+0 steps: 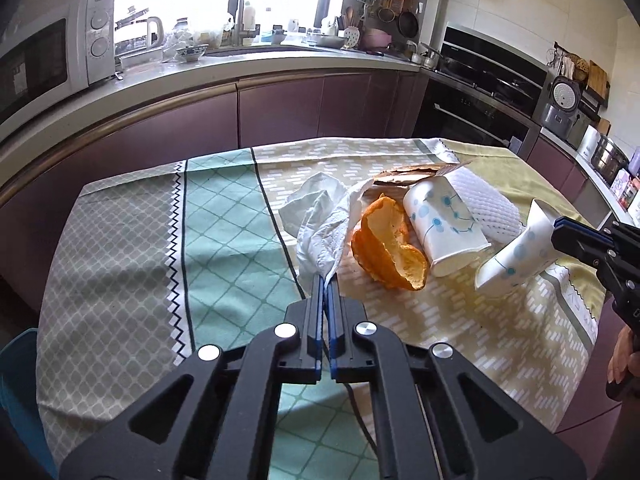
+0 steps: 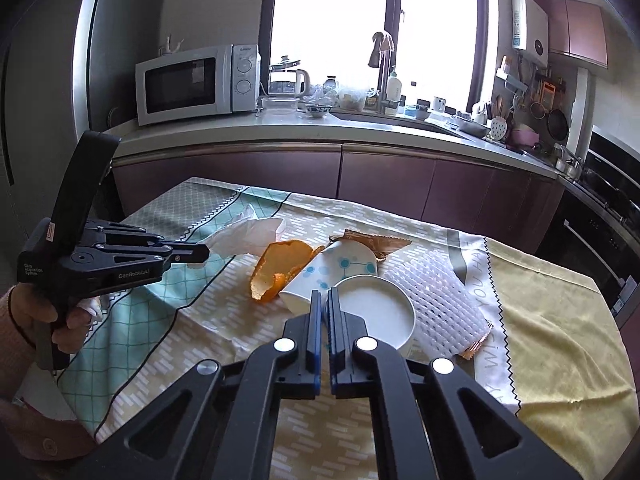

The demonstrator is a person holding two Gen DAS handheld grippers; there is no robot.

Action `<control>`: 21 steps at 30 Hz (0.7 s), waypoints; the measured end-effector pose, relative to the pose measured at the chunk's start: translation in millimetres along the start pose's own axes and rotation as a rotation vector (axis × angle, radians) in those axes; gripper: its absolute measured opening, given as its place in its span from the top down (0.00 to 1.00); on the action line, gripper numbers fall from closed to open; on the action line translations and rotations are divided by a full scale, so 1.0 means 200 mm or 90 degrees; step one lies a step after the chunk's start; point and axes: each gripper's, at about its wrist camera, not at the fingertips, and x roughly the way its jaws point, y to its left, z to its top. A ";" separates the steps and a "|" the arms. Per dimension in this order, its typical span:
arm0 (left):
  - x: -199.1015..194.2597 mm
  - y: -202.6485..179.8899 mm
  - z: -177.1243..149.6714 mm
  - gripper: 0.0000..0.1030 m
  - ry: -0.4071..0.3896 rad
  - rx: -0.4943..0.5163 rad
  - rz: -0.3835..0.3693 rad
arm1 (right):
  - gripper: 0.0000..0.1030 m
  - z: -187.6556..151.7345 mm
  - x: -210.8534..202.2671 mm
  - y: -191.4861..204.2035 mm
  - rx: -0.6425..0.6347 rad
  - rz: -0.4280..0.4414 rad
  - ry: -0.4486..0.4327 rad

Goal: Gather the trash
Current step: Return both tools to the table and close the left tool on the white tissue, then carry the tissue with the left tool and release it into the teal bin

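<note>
My left claw (image 1: 325,280) is pinched almost closed on a corner of the crumpled tissue (image 1: 316,216), which lies mostly on the tablecloth (image 1: 224,220) beside the orange peel (image 1: 390,248). My right claw (image 2: 323,300) is clamped on the rim of a flattened paper cup (image 2: 376,312), lifted beside the second cup (image 2: 340,272). I judge the thin tissue may tear or slip free, and the crushed rim could slide out.
</note>
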 end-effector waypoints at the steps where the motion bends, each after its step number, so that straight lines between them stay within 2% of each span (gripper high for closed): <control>1: -0.04 0.01 -0.01 0.98 -0.008 -0.004 0.000 | 0.98 0.00 -0.02 0.01 0.002 0.006 -0.004; 6: -0.25 0.10 -0.06 0.98 -0.048 -0.018 0.005 | 0.98 0.02 -0.07 0.09 0.007 0.058 -0.024; 12: -0.52 0.24 -0.13 0.98 -0.088 -0.044 0.019 | 0.98 0.08 -0.06 0.28 -0.006 0.142 -0.040; 17: -0.78 0.41 -0.21 0.98 -0.121 -0.064 0.057 | 0.98 0.15 -0.01 0.48 -0.020 0.224 -0.051; 21: -0.97 0.56 -0.30 0.98 -0.138 -0.082 0.107 | 0.98 0.23 0.04 0.65 -0.034 0.289 -0.058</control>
